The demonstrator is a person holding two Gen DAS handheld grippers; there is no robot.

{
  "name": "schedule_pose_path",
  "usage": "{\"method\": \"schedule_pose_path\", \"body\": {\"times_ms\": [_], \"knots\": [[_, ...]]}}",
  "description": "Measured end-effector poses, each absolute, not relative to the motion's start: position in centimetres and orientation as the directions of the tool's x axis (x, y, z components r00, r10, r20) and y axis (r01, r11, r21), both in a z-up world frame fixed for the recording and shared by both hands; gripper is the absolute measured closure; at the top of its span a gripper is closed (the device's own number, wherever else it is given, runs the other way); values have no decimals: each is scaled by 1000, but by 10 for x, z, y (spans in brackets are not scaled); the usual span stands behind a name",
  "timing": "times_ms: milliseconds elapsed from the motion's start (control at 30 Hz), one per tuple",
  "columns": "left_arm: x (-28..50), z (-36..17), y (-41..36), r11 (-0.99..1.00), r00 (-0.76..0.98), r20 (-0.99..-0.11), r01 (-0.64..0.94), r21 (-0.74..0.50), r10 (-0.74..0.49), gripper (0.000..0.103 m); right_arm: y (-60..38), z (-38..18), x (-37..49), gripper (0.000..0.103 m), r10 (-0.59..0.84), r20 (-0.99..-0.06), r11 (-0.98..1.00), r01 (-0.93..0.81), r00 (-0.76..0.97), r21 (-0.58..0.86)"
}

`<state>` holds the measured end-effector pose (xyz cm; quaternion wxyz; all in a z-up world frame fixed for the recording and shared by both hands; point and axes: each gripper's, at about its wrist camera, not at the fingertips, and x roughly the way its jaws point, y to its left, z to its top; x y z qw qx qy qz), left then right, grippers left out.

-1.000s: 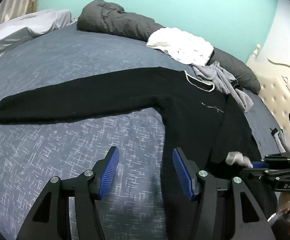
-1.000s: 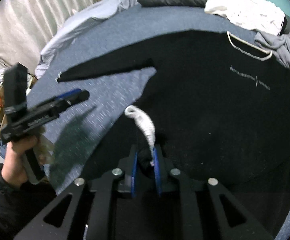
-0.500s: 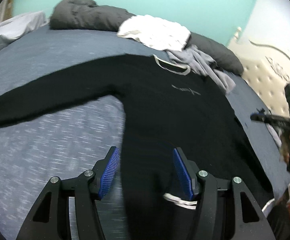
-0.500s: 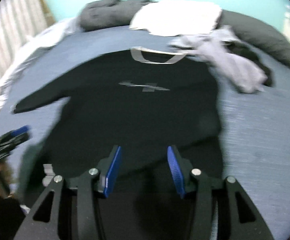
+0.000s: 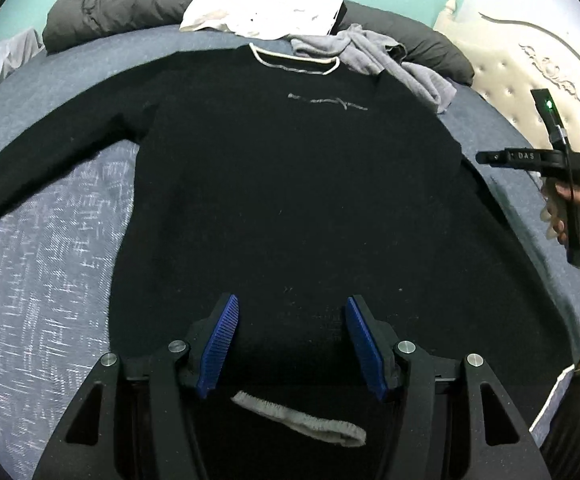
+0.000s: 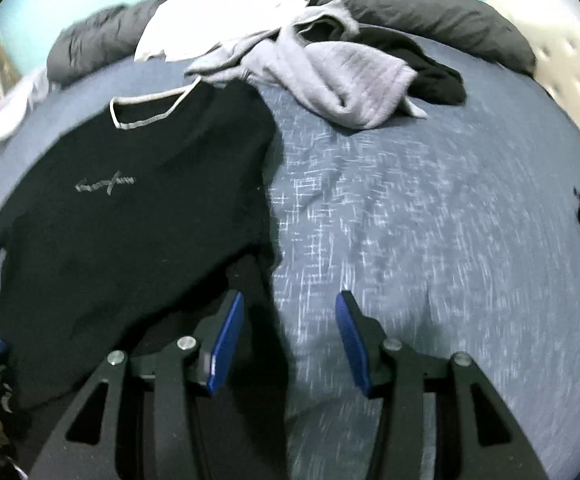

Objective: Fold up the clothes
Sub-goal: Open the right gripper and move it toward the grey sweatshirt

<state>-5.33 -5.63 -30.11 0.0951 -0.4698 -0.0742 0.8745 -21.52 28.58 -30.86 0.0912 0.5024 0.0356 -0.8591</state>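
One bed [image 5: 50, 280], blue cover. One black sweater [image 5: 290, 200], front up; its right sleeve now lies folded across the body, cuff [image 5: 298, 420] near the hem, left sleeve outstretched. Right gripper [image 6: 286, 340] has let go, jaws wide; left gripper [image 5: 290, 344] wide, empty, over the hem.

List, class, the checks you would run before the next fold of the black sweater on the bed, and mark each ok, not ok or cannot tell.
1. Left gripper open and empty: ok.
2. Right gripper open and empty: ok.
3. Black sweater body lying flat, collar at the far end: ok.
4. One sleeve stretched out flat on the bed, ready to fold in: ok.
5. Other sleeve folded onto the body, its white cuff near the hem: cannot tell how neatly.
6. Grey garment clear of the sweater: not ok, it overlaps the shoulder.
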Motion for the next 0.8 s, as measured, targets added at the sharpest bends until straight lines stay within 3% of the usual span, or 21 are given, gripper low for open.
{"method": "schedule_pose_path", "body": {"times_ms": [333, 500, 800], "knots": [[-58, -305, -55, -972, -532, -814, -88, -218, 231, 42, 266, -335, -240, 54, -109, -872, -974, 225, -478, -2], [-61, -309, -55, -973, -518, -825, -86, -215, 228, 42, 272, -339, -248, 56, 16, -852, -978, 171, -523, -123], [-60, -313, -56, -974, -505, -834, -88, -209, 224, 41, 298, -345, -250, 56, 19, -853, -987, 126, -522, -99]]}}
